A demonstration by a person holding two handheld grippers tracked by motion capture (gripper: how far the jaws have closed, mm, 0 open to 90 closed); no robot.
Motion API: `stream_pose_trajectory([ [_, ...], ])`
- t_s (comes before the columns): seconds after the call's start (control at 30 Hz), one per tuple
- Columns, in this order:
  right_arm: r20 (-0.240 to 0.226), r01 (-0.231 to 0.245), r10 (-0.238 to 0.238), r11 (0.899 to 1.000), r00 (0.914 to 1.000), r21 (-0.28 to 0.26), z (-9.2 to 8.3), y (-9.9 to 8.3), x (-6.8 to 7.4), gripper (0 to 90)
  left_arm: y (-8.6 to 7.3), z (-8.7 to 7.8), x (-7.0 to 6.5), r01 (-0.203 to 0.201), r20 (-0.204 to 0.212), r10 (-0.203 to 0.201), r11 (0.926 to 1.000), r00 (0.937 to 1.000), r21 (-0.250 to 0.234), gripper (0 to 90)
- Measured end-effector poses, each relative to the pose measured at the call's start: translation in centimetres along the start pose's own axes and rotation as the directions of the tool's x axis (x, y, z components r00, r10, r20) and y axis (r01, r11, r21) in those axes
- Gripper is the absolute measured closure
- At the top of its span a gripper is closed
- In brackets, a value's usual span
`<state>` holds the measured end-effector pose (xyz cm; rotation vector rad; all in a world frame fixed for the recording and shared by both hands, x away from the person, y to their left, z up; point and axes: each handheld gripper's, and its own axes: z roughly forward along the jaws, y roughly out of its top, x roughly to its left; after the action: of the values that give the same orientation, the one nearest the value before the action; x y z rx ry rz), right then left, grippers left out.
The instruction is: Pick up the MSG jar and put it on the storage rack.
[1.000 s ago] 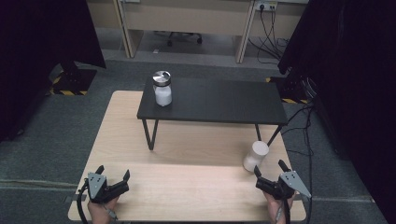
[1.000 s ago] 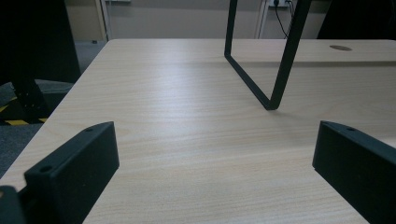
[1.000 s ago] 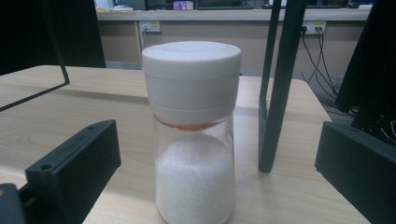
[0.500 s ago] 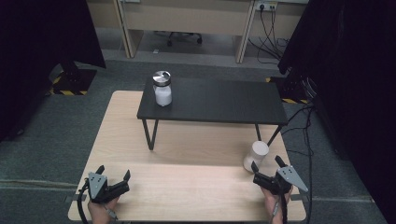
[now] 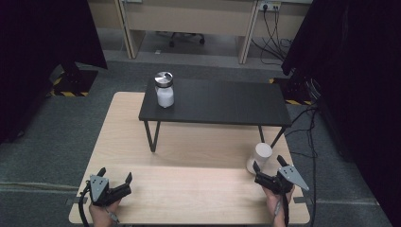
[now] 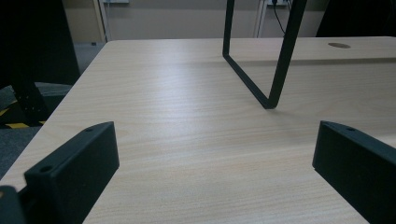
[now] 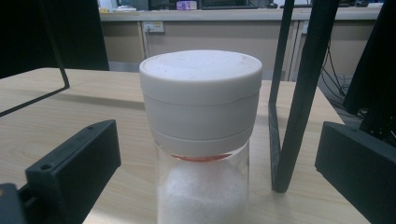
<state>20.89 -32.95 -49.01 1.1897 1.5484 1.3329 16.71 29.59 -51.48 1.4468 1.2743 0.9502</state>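
High view: our right gripper [image 5: 268, 166] sits at the near right of the light wooden bench [image 5: 189, 142], jaws spread wide and aimed at the clear glass jar with a white plastic lid and white powder inside [image 5: 260, 156]. That jar stands upright on the bench just beside the right leg of the low black metal-legged shelf [image 5: 217, 101], so we come in from the near side, where the leg doesn't block us.

Right gripper view confirms the line-up: white-lidded jar [image 7: 201, 135] centred between the two jaws, not yet touched, black leg [image 7: 299, 93] just behind it on the right. Our read: approach for a side grasp below the lid; watch the far jaw against that leg.

Left gripper [image 5: 115, 179] rests at the near left, jaws also wide, holding nothing, parked clear of the work.

A second glass jar with a silver metal lid [image 5: 164, 89] stands on the shelf's left end, well apart.
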Motion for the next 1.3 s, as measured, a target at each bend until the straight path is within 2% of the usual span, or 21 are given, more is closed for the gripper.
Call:
stream_pose_trajectory([
  [0.5, -0.004, -0.027, 0.027, 0.999, 0.9996, -0.024, 1.0, 0.0, 0.0, 0.9, 0.0, 0.0, 0.0, -0.002, 0.001, 0.002, 1.0000, 1.0000, -0.001, 0.0],
  [0.63, -0.007, -0.042, 0.042, 0.999, 0.9991, -0.033, 1.3, -0.2, 0.0, 5.5, 0.0, 0.0, 0.0, -0.007, 0.003, 0.007, 1.0000, 1.0000, 0.002, 0.0],
  [0.87, 0.000, -0.040, 0.040, 0.997, 0.9992, -0.061, 1.6, -0.5, 0.0, 11.6, 0.0, 0.0, 0.0, -0.008, 0.000, 0.008, 1.0000, 1.0000, 0.001, 0.0],
  [1.1, -0.028, -0.044, 0.042, 0.997, 0.9987, -0.059, 1.8, -0.5, -0.4, 21.0, 0.0, 0.0, 0.0, -0.012, 0.000, 0.012, 0.9999, 0.9999, 0.004, 0.0],
  [1.3, -0.044, -0.041, 0.039, 0.997, 0.9983, -0.059, 2.0, -0.5, -0.5, 23.2, 0.1, 0.0, -0.1, -0.012, 0.001, 0.012, 0.9999, 0.9999, 0.007, 0.0],
])
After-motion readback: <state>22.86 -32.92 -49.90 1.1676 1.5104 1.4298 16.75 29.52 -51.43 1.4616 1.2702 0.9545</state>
